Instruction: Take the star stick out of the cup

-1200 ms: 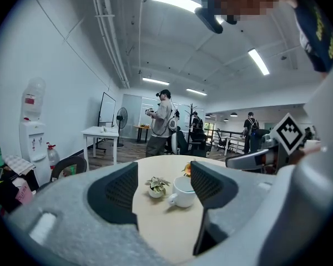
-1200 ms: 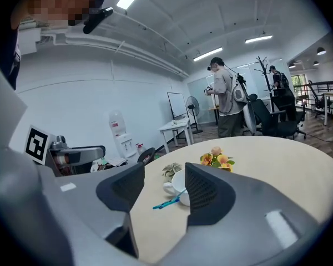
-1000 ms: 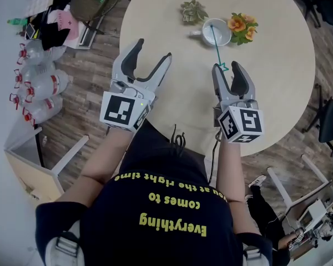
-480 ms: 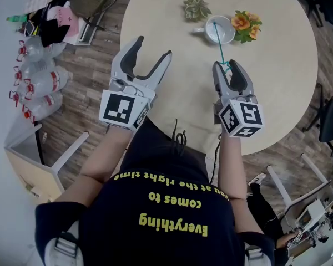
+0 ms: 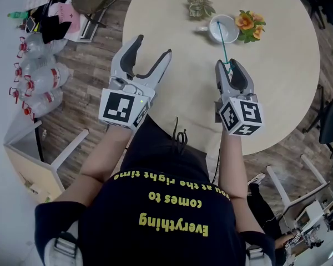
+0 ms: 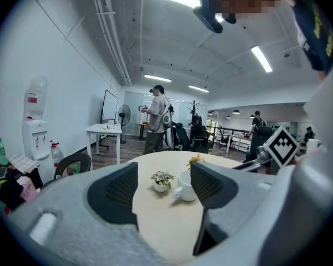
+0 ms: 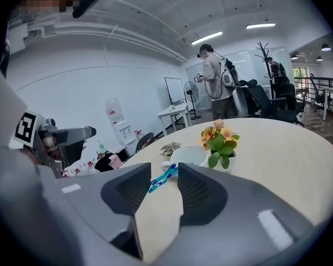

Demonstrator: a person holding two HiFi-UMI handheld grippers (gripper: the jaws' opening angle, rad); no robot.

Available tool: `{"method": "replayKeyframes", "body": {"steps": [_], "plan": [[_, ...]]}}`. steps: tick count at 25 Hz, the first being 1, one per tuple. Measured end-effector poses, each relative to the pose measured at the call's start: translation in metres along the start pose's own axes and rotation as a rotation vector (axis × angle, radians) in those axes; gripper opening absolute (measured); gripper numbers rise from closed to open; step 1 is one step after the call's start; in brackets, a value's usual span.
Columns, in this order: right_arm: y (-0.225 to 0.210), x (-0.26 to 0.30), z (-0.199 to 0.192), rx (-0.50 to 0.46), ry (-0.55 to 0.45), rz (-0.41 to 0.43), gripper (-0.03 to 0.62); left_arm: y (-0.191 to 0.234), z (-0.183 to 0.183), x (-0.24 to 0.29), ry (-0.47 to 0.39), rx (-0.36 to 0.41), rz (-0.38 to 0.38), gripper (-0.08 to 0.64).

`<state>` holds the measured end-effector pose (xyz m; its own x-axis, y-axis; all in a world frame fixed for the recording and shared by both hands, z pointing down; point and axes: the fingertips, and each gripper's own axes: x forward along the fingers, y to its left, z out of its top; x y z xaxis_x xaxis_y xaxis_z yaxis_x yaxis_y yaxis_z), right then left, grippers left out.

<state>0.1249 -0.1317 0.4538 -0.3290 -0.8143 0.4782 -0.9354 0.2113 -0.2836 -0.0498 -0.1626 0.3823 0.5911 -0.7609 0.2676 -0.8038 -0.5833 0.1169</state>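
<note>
The left gripper (image 5: 151,50) hangs over the near left edge of the round beige table (image 5: 277,93). Its grey jaws are spread wide with nothing between them; through the gap its own view shows only bare tabletop and the things beyond. It has no part in the task at this point.

Farther across the table stands a small potted succulent (image 5: 201,7), and just beside it to the right the white handled cup (image 5: 232,35). The thin teal star stick (image 5: 222,43) leans out of the cup toward the person. Its lower end is inside the cup and its star-shaped head (image 7: 164,176) reaches the tips of the right gripper (image 5: 228,66). Those jaws stand only narrowly apart, with the star head lying in the gap. It looks bracketed rather than firmly pinched. A pot of orange flowers (image 5: 250,22) touches the cup's right side.

The step in hand appears to be the grasp. The next move calls for pressing the jaws together on the star head, then drawing the stick back along its own slant. That way it should slide free without tipping the cup or brushing the flowers.
</note>
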Motion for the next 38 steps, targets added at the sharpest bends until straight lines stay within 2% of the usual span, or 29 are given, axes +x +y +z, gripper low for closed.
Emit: {"method": "replayKeyframes", "body": {"steps": [11,17,22,38], "plan": [[-0.005,0.001,-0.003,-0.037,0.020,-0.046,0.089,0.003,-0.001,-0.002,-0.003,-0.004,0.008,0.295],[-0.007,-0.004,0.005,-0.073,-0.007,-0.092,0.048,0.005,0.003,-0.004,-0.011,-0.007,0.007,0.295],[-0.009,-0.010,0.012,-0.110,-0.031,-0.123,0.034,0.005,0.004,-0.006,-0.016,-0.008,0.007,0.295],[-0.002,-0.032,0.037,-0.156,-0.101,-0.151,0.029,-0.002,0.020,-0.016,-0.063,-0.001,0.000,0.295]]}}
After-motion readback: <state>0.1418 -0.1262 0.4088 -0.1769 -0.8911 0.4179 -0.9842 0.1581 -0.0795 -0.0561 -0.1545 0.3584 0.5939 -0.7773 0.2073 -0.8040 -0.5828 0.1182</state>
